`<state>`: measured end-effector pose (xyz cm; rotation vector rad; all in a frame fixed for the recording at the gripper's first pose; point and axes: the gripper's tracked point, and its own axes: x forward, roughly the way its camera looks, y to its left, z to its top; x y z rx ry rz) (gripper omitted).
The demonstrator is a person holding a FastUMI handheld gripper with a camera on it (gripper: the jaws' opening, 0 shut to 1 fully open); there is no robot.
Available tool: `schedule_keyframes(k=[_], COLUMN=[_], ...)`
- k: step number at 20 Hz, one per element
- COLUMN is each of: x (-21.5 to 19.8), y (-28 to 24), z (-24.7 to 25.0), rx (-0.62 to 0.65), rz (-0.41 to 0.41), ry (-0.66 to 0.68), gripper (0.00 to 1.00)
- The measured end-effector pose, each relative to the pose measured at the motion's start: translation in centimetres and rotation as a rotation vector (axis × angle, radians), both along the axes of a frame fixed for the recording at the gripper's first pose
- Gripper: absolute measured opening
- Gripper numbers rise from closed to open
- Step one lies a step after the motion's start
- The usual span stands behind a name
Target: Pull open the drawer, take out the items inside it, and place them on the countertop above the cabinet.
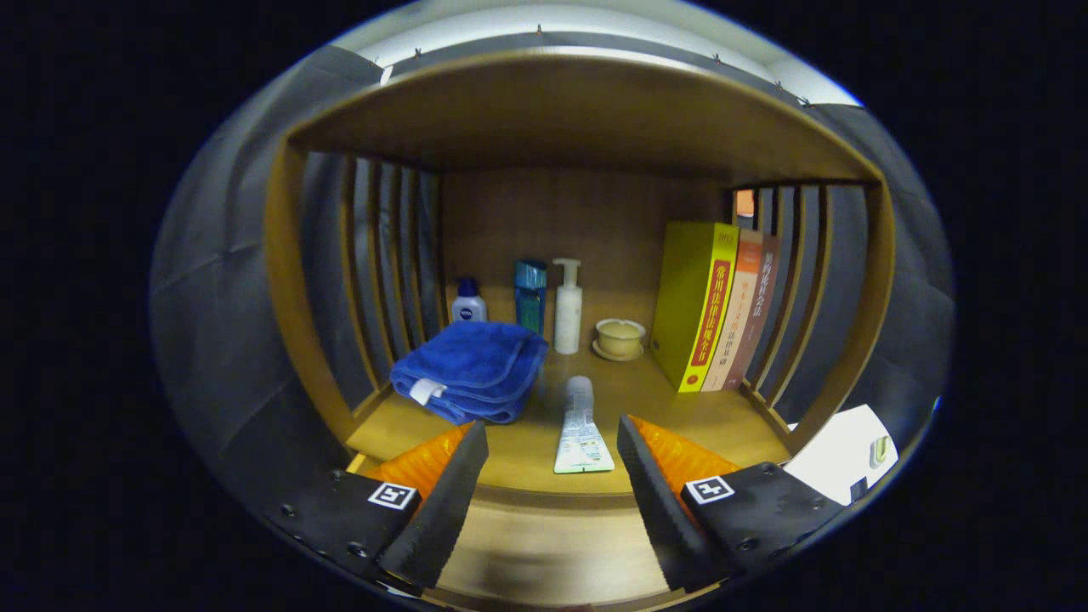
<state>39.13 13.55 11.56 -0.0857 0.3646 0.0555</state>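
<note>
One wooden countertop (680,416) sat inside an open shelf unit, roofed by a wooden board (561,110), closed by a wooden back panel, with slatted sides left and right. Dark cloth wall showed through the slats.

Back row on the countertop, left to right: a small bottle (468,302) by the left slats, a teal bottle (529,293), a white pump bottle (568,306), and a lidded cup (620,337) on a saucer. Books (718,306) stood upright against the right slats, spines facing forward. A folded blue towel (472,370) lay on the left side, reaching close to the left slats and partly covering the teal bottle's base.

Tube (580,427) lay flat near the front edge, around mid-width, just right of the towel. Its long axis ran front to back: cap end pointed at the back panel, flat crimped end at the front edge. It was not touching the towel as far as could be told.

Open room: bare wood right of the tube up to the books, and a strip along the front edge.

Gripper (552,442) fingers were spread wide apart, holding nothing, tips at the front edge either side of the tube's crimped end, not touching it. A paler wooden surface lay below the front edge between the fingers. A white sheet (837,463) sat outside the unit's right front corner.
</note>
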Motion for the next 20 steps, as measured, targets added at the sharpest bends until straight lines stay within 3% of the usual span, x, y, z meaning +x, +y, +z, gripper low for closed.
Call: schedule_keyframes(k=[7,15,20], x=[-7.9,-15.2,-18.2], y=[1.2,-0.2,-2.1], z=[4.1,2.2,1.6], rx=[0.058,0.067,0.068], rz=[0.023,-0.010,-0.075], ry=[-0.183,-0.271,-0.344], gripper=[0.97,0.97,0.97])
